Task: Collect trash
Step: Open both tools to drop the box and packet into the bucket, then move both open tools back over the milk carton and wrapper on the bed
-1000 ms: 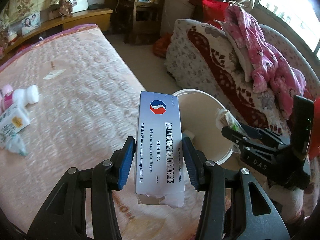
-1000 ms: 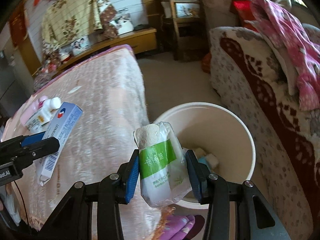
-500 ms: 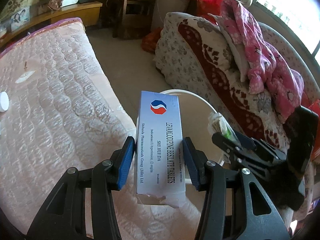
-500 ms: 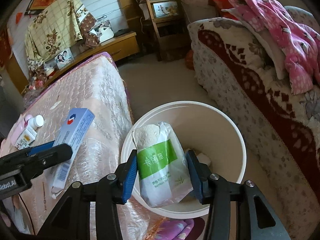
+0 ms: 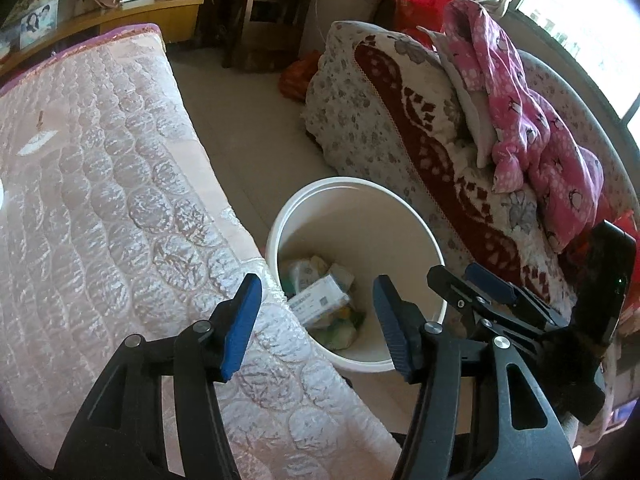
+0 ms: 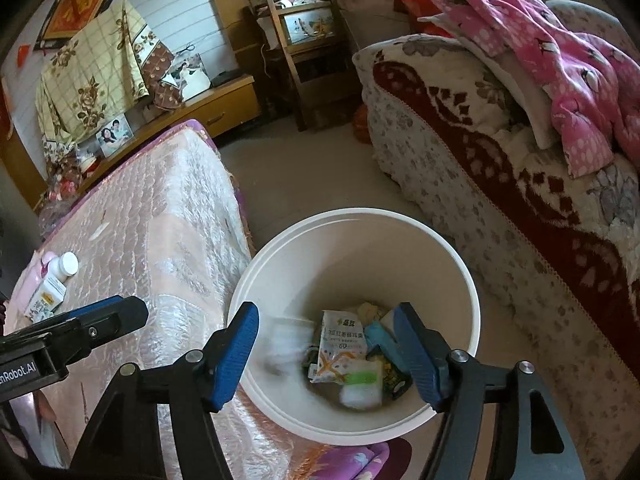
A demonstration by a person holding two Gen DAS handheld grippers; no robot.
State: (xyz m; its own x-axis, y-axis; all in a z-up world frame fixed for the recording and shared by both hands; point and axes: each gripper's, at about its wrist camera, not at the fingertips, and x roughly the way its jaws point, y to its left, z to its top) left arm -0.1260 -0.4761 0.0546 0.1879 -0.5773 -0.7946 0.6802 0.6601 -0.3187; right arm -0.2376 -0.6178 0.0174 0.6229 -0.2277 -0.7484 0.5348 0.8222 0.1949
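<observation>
Between the pink quilted mattress (image 6: 160, 240) and the floral sofa (image 6: 500, 168) stands your white bin (image 6: 460, 264), already holding a tablet box (image 5: 318, 298), a snack packet (image 6: 340, 344) and other wrappers. Your left gripper (image 5: 316, 324) and right gripper (image 6: 326, 354) both hang over it, spread apart and empty. Left for you, by the look of it: the white-capped bottle (image 6: 64, 266) and small carton (image 6: 46, 298) on the mattress's far left.
</observation>
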